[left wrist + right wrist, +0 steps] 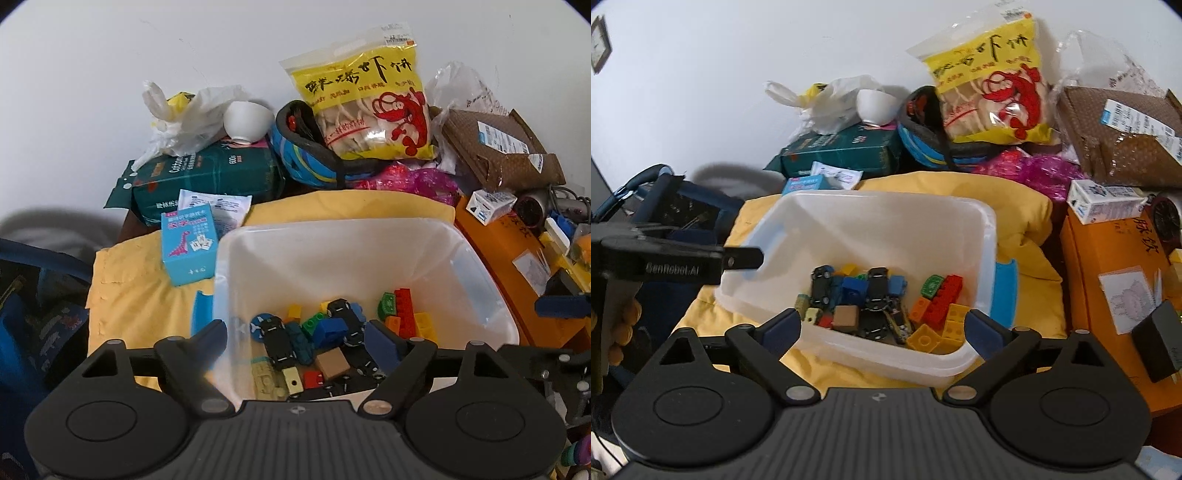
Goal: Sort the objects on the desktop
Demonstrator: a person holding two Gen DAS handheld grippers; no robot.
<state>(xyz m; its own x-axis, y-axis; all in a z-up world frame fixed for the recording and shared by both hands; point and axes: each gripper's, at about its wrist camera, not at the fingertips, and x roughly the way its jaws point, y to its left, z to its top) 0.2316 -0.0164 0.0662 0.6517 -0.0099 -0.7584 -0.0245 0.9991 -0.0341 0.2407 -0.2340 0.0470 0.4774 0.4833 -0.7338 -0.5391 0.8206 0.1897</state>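
A clear plastic bin (369, 236) (871, 210) sits on a yellow cloth (140, 295) (1030, 221). It holds several toy bricks and toy cars, such as a red brick (404, 312) (945, 295) and a black car (277, 339) (877, 282). My left gripper (299, 341) is open, its fingers straddling the bin's near left wall, with nothing held. My right gripper (882, 328) is open and empty at the bin's near rim. The left gripper also shows in the right wrist view (738, 258), at the bin's left edge.
A blue dinosaur card box (188, 247) stands left of the bin. Behind are a green tissue pack (207, 181), a white bowl (245, 120), a shrimp-cracker bag (369, 103) and a brown parcel (502, 151). An orange box (1115, 288) lies to the right.
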